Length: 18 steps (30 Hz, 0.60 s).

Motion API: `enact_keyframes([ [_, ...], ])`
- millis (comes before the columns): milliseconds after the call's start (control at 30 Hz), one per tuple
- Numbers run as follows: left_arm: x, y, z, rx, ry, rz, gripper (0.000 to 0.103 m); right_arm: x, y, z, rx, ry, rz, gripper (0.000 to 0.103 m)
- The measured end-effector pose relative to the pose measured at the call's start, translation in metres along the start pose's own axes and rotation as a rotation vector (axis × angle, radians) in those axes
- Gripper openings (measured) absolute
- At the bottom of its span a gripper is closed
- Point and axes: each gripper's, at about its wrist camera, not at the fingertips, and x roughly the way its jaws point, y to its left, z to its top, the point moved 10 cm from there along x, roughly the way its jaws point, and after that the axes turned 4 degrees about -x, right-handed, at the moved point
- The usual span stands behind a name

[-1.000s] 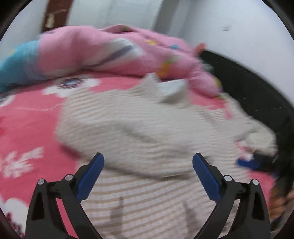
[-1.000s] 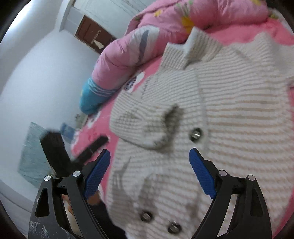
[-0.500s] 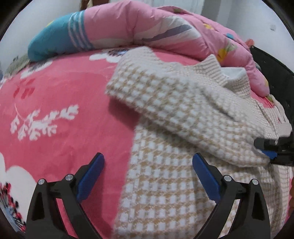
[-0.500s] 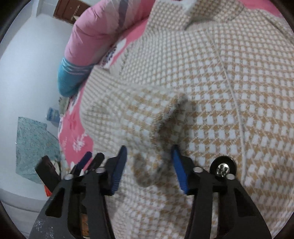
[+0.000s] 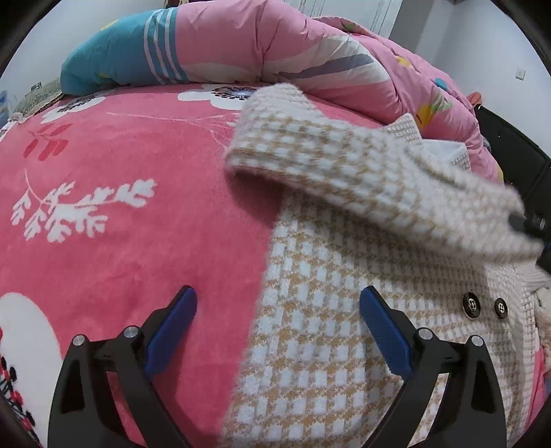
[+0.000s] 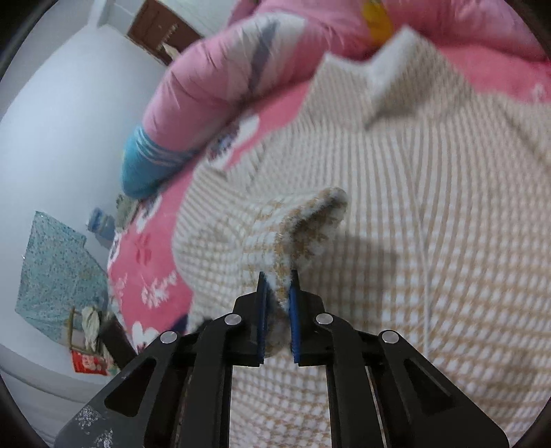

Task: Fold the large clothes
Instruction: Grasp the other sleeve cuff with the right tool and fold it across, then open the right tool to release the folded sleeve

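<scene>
A beige-and-white checked knit cardigan (image 5: 310, 344) with black buttons (image 5: 471, 305) lies flat on a pink flowered blanket (image 5: 120, 224). My right gripper (image 6: 277, 275) has its jaws closing on the sleeve cuff (image 6: 310, 220), blue pads pressing the knit from both sides. The sleeve (image 5: 361, 179) hangs lifted across the cardigan's body, and the right gripper (image 5: 530, 224) shows at its end at the right edge of the left wrist view. My left gripper (image 5: 277, 293) stands open low over the cardigan's left edge, holding nothing.
A rolled pink and blue quilt (image 5: 258, 44) lies along the back of the bed. A black bed frame (image 5: 509, 148) stands at the right. Beyond the bed's left side are a teal cloth (image 6: 51, 268), floor clutter and a brown door (image 6: 155, 31).
The right gripper's jaws closed onto the sleeve cuff and drew it over the cardigan's body. The left gripper came down towards the cardigan's left edge, then kept still.
</scene>
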Motion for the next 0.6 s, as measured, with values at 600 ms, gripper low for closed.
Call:
enact_keyframes([
  [600, -0.002, 0.004, 0.0, -0.031, -0.008, -0.048, 0.094, -0.084, -0.092, 0.058, 0.022, -0.132, -0.278, 0.009],
])
